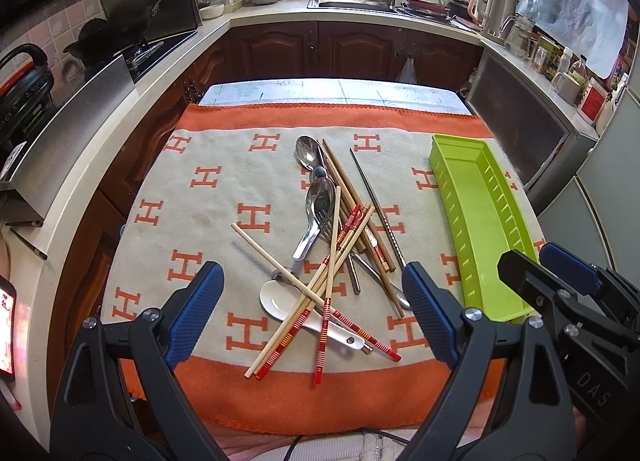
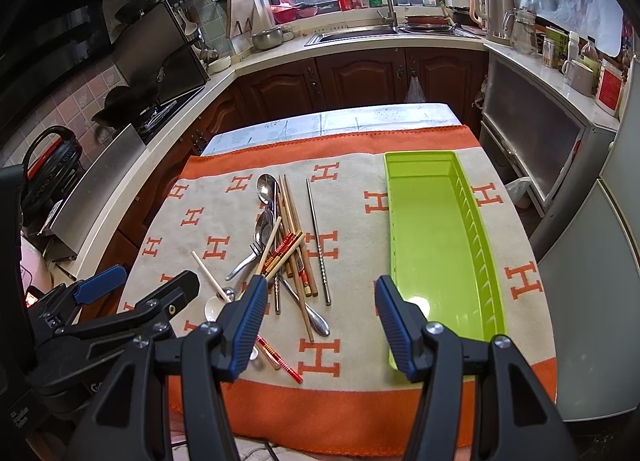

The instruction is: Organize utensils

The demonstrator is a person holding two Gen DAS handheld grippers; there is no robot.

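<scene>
Claws: my left claw and right claw were both wide open, holding nothing.
Pile: chopsticks lay crossed over spoons.
Risk: grabbing one could drag others off the bench.
Tray: green tray sat empty.

Left gripper: jaws spread wide, nothing between the blue pads, held level and pointing forward. Right gripper: jaws likewise spread wide and empty, pointing forward. The two sit side by side, close together but apart; each shows at the edge of the other's view.
</scene>
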